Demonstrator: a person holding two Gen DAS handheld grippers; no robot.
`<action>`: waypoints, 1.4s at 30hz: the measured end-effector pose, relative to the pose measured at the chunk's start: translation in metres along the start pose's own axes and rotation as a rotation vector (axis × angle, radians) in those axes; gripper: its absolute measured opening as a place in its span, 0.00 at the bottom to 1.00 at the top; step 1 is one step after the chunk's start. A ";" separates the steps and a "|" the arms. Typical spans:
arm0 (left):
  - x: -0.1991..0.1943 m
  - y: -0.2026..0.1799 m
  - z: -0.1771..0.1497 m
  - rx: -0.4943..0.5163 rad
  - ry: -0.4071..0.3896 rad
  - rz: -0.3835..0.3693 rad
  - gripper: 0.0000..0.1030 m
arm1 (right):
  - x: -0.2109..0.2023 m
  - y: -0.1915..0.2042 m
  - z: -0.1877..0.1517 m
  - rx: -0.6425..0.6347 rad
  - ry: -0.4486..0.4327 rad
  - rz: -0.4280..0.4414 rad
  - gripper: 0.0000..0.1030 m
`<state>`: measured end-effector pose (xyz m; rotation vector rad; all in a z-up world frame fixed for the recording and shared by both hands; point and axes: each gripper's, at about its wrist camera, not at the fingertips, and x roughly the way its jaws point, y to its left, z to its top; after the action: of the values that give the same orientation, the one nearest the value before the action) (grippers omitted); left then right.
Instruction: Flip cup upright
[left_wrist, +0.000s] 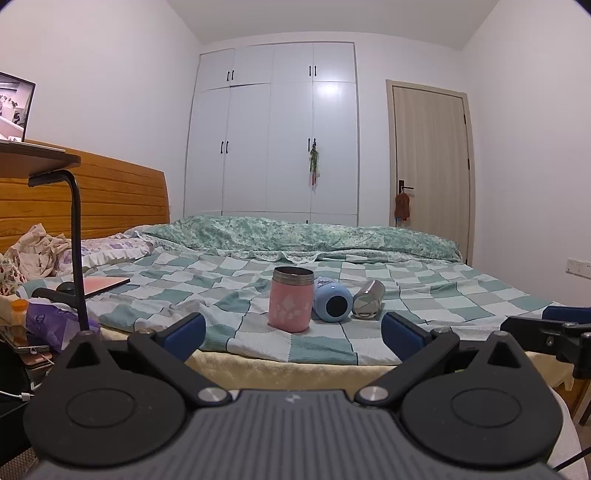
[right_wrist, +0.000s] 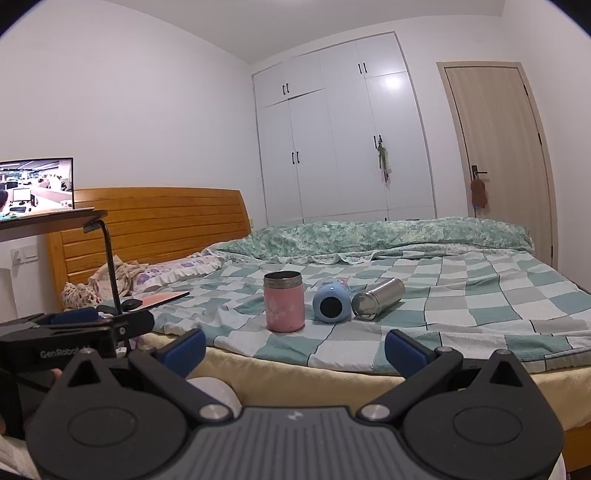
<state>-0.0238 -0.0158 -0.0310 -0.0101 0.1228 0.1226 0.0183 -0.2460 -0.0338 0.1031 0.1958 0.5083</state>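
Three cups sit in a row on the checked bedspread (left_wrist: 461, 295). A pink cup (left_wrist: 290, 300) (right_wrist: 284, 301) stands upright, mouth up. To its right a blue cup (left_wrist: 332, 302) (right_wrist: 331, 303) lies on its side, base toward me. A steel cup (left_wrist: 368, 299) (right_wrist: 376, 298) lies on its side beside it. My left gripper (left_wrist: 293, 330) is open and empty, short of the bed's near edge. My right gripper (right_wrist: 294, 347) is open and empty, also short of the edge. Each gripper shows at the other view's side.
A black lamp arm (left_wrist: 75, 236) and a side table with a laptop (right_wrist: 37, 184) stand at the left. A tablet (left_wrist: 105, 284) lies on the bed by the pillows. A rumpled green quilt (left_wrist: 295, 232) lies behind the cups. Wardrobe and door stand beyond.
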 end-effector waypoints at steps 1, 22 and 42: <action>0.000 0.000 0.000 -0.001 0.000 -0.001 1.00 | 0.000 0.000 0.000 0.000 0.001 0.002 1.00; 0.000 0.000 0.002 -0.005 0.002 -0.005 1.00 | 0.004 -0.004 0.000 0.017 0.020 0.003 1.00; 0.000 -0.001 0.002 -0.007 0.007 -0.005 1.00 | 0.005 -0.005 -0.002 0.023 0.024 0.001 1.00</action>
<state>-0.0235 -0.0172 -0.0289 -0.0182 0.1292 0.1177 0.0250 -0.2476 -0.0371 0.1197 0.2252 0.5088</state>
